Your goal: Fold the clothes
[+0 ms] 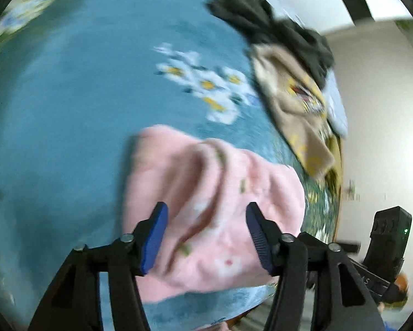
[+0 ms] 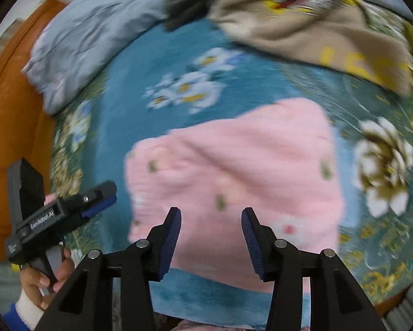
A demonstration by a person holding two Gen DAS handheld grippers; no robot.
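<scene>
Two pairs of tongs, the left tongs [image 1: 206, 238] and right tongs [image 2: 211, 244], hover with pads apart and nothing clamped, above a pink knitted garment [image 2: 234, 176]. It lies rumpled near the front edge of the blue floral bed cover [image 2: 129, 104], with a beige garment [image 2: 303, 35] further back. Blurred as it is, it looks soft, light and floppy; pinching its near corners should serve best.

Left gripper [image 1: 206, 237]: tilted downward, jaws apart, nothing between the pads. Grasped at its handle by the left hand [image 2: 47, 271], at 8 o'clock in the right wrist view; white cuff, blue sleeve.
Right gripper [image 2: 211, 241]: pointed steeply downward, jaws apart, pads clear.
</scene>
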